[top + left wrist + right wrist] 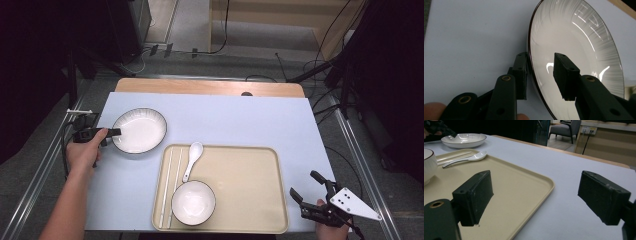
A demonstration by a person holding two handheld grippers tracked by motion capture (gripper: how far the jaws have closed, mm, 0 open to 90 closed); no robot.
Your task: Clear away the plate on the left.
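Both tools open: left tool (540, 75) straddles plate (579, 50) rim w/o clamping, plate's edge cropped; right tool (536, 200) empty.

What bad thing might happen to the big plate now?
The left hand-held gripper straddles only the thin rim of the plate, jaws not yet closed, so the plate might slip or tip once lifted. Moved toward the tray, it might knock the spoon or the small bowl.
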